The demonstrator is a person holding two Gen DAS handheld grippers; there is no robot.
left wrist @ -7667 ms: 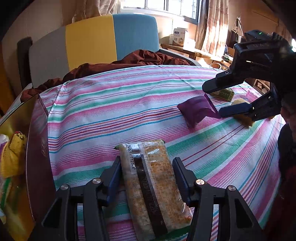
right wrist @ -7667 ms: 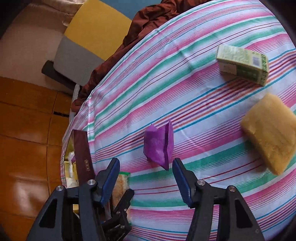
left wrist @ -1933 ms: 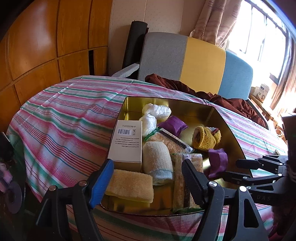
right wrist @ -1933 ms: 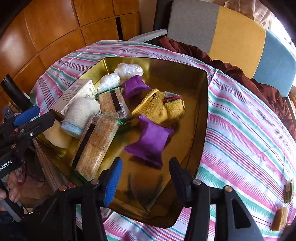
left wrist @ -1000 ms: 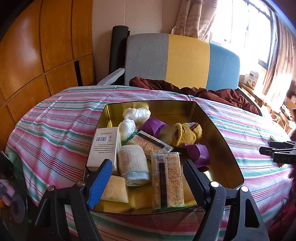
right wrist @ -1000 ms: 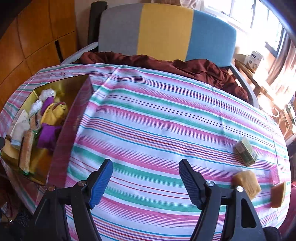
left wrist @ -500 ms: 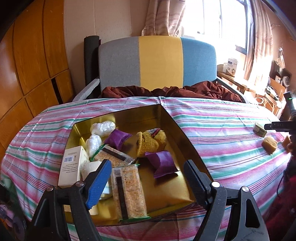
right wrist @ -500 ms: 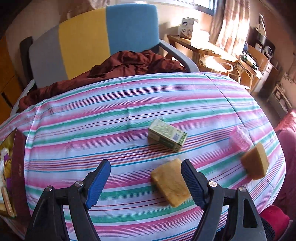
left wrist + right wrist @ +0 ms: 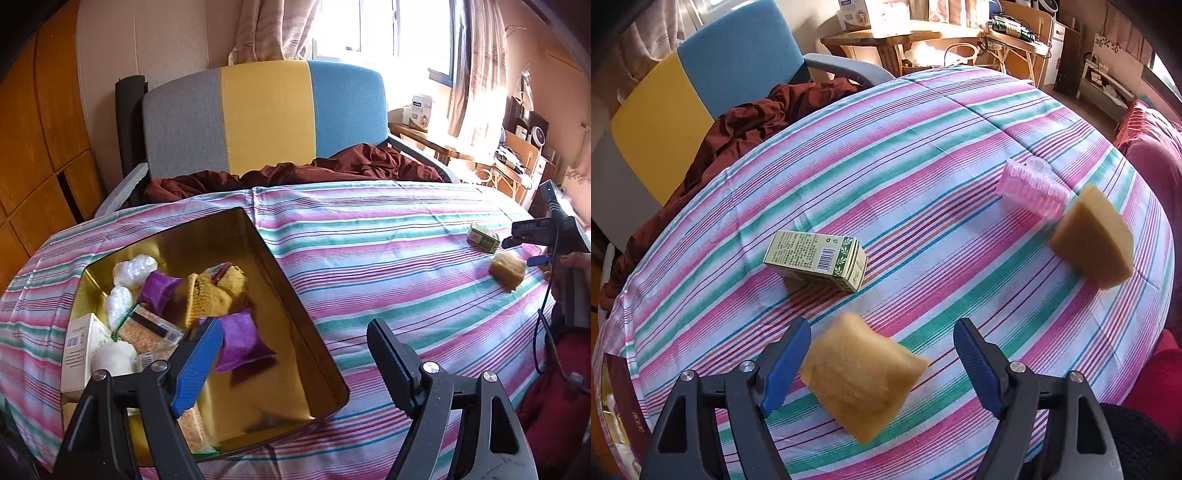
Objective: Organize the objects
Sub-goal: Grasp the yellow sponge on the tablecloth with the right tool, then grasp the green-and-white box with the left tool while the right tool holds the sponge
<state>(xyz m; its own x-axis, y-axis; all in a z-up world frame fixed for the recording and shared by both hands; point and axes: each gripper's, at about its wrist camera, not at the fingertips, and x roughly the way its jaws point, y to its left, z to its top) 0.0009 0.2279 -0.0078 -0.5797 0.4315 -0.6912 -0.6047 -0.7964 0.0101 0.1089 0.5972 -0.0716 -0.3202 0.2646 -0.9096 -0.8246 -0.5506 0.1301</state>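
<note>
A gold tin box point(image 9: 291, 306) sits on the striped tablecloth and holds several items, among them a purple pouch point(image 9: 242, 341) and a yellow knit piece point(image 9: 212, 291). My left gripper point(image 9: 295, 349) is open and empty over the box's right rim. My right gripper point(image 9: 881, 349) is open and empty, its fingers either side of a yellow sponge point(image 9: 862, 374). Past it lie a green box point(image 9: 816, 258), a pink roller point(image 9: 1032, 190) and a second sponge point(image 9: 1095, 238). The right gripper also shows in the left wrist view point(image 9: 524, 247).
A grey, yellow and blue chair point(image 9: 266, 118) with a brown cloth point(image 9: 295, 171) stands behind the table. The tablecloth point(image 9: 369, 258) stretches between the tin and the loose items. A wooden side table point(image 9: 886, 40) stands beyond.
My left gripper has swung right, so the tin has slid to the left of its view. My right gripper has come closer to the yellow sponge, which now lies between its fingers.
</note>
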